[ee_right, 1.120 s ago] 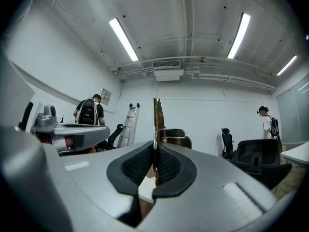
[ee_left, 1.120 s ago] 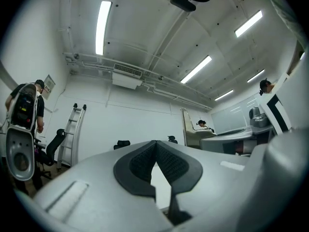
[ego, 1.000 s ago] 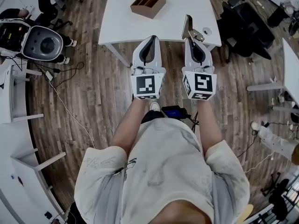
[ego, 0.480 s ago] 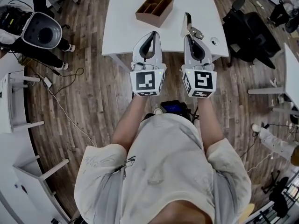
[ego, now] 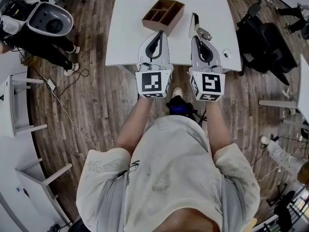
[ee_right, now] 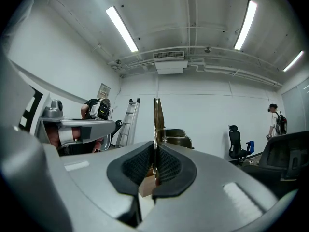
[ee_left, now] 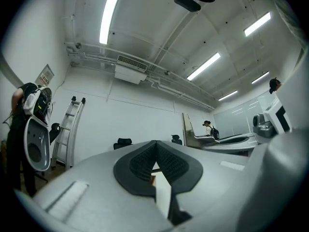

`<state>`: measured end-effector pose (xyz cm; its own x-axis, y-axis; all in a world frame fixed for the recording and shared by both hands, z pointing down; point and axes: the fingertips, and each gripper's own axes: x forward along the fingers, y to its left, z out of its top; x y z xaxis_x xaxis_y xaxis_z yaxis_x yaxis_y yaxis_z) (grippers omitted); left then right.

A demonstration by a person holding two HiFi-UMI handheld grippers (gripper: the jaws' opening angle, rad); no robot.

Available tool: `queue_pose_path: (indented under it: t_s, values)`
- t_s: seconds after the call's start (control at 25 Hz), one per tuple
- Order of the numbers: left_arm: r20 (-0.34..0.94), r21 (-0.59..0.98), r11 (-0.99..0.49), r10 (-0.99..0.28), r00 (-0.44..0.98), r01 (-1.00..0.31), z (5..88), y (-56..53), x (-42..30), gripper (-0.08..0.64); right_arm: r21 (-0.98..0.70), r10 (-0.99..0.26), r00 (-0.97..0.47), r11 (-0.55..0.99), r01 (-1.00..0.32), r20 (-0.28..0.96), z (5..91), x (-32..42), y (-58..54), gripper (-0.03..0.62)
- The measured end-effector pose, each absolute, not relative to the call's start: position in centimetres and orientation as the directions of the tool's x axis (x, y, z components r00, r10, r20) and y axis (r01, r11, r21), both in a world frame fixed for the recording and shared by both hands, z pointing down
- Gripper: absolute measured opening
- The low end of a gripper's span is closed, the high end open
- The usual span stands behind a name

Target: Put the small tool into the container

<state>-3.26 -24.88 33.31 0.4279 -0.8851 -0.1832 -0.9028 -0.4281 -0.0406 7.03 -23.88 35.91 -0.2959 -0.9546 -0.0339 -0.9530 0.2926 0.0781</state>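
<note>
Our left tool (ego: 155, 34) is pressed shut on nothing, while our right tool (ego: 198, 36) clamps a slim grey metal implement (ego: 195, 24) that juts past its tips. Just beyond the left tool, a brown compartmented box (ego: 164, 14) sits on the white counter (ego: 124, 33).

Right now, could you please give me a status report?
Left gripper shut, empty. Right gripper shut on tool. Container on table, nothing between it and tool.

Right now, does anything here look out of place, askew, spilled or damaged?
Nothing is damaged or spilled. The container sits turned at an angle to the edges of the table, a mild skew only. The right tongs grip the small tool, which stands upright; the left tongs are shut and empty.
</note>
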Motion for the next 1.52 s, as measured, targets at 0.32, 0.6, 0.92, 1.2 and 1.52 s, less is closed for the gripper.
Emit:
queue_pose_path:
  t_s: [0.32, 0.6, 0.92, 1.2, 1.52]
  values:
    - [-0.166, -0.038, -0.391, -0.905, 0.392, -0.92, 33.6, -27.3, -3.7, 0.011, 0.07, -0.941, -0.338, 0.337, -0.939, -0.003, 36.9, 6.6, -26.5, 0.008]
    - [-0.105, -0.038, -0.346, -0.932, 0.348, -0.937, 35.0, -29.6, -5.2, 0.011, 0.056, -0.925, -0.376, 0.379, -0.924, 0.047, 37.8, 5.7, -28.9, 0.008]
    - [-0.077, -0.027, -0.312, -0.947, 0.313, -0.95, 35.5, -29.0, -5.6, 0.011, 0.09, -0.906, -0.419, 0.423, -0.901, 0.067, 38.2, 5.8, -29.1, 0.008]
    - [-0.057, -0.026, -0.306, -0.95, 0.307, -0.952, 35.7, -28.9, -5.9, 0.011, 0.278, -0.86, -0.496, 0.51, -0.814, 0.124, 38.5, 5.9, -29.6, 0.008]
    - [-0.04, 0.005, -0.3, -0.953, 0.299, -0.954, 36.8, -28.8, -5.6, 0.012, 0.577, -0.77, -0.572, 0.613, -0.54, 0.282, 41.5, 5.9, -29.9, 0.008]
